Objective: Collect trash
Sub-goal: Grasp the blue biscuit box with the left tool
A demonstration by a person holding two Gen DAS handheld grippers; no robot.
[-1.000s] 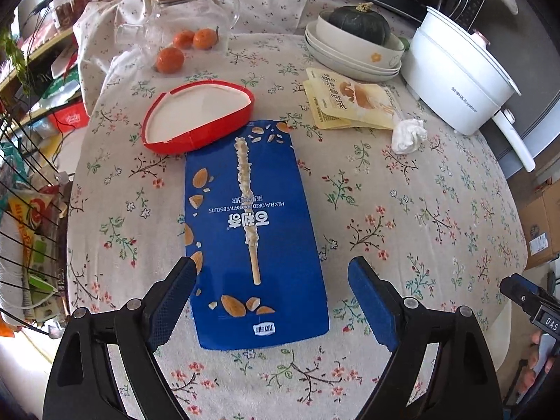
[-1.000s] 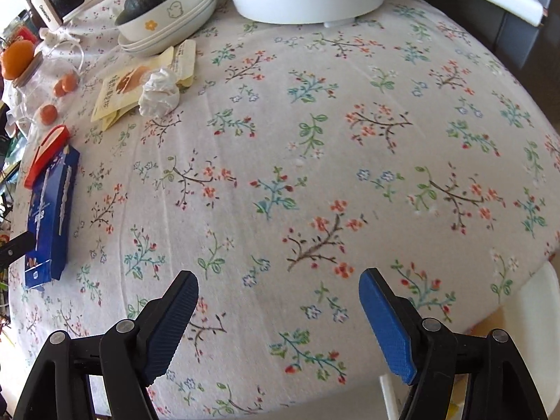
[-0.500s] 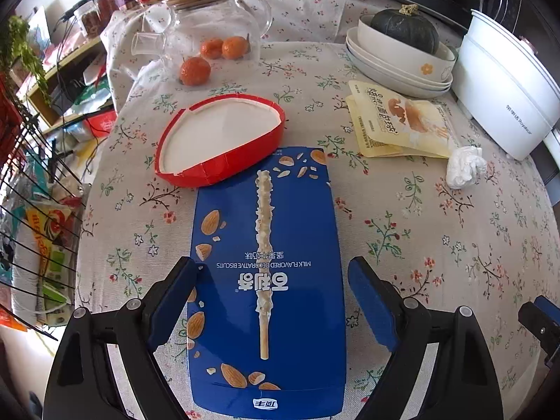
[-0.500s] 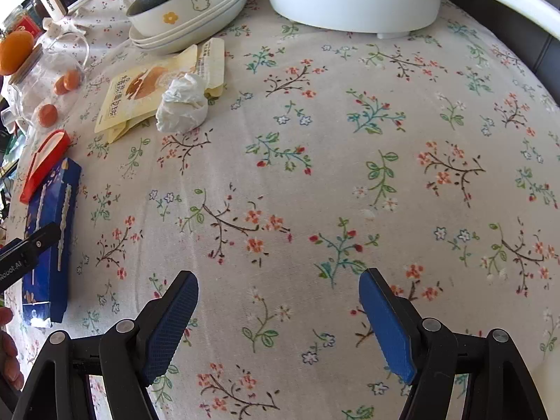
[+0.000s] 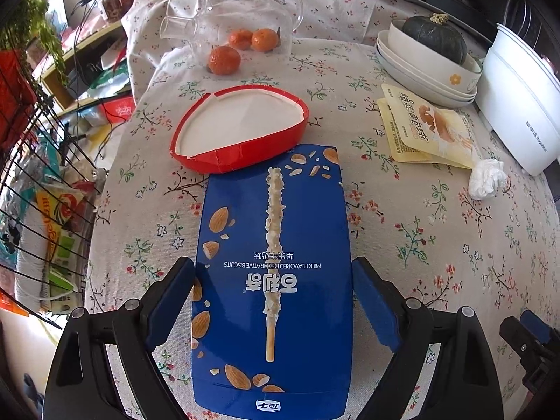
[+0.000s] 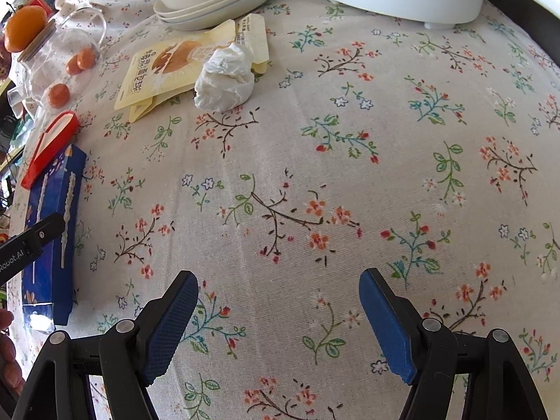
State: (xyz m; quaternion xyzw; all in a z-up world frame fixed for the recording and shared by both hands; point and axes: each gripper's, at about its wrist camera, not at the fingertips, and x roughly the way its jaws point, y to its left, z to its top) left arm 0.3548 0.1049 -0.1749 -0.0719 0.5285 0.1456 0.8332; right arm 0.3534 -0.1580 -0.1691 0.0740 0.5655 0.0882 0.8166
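Observation:
A flat blue biscuit box (image 5: 276,280) lies on the floral tablecloth, and my left gripper (image 5: 273,301) is open with one finger on each side of its near half. A red-rimmed paper box lid (image 5: 238,129) lies just beyond it. A yellow snack packet (image 5: 427,133) and a crumpled white tissue (image 5: 486,178) lie to the right. My right gripper (image 6: 278,318) is open and empty above bare cloth; the tissue (image 6: 225,82), the packet (image 6: 168,66) and the blue box (image 6: 52,231) show in its view.
A glass teapot (image 5: 241,10) with small oranges (image 5: 224,59) stands at the back. Stacked bowls with a dark squash (image 5: 430,56) and a white electric pot (image 5: 521,101) stand at the right. A wire rack (image 5: 31,182) of bags is off the table's left edge.
My left gripper has moved forward so its open fingers now straddle the blue box. My right gripper has moved forward over the cloth toward the tissue.

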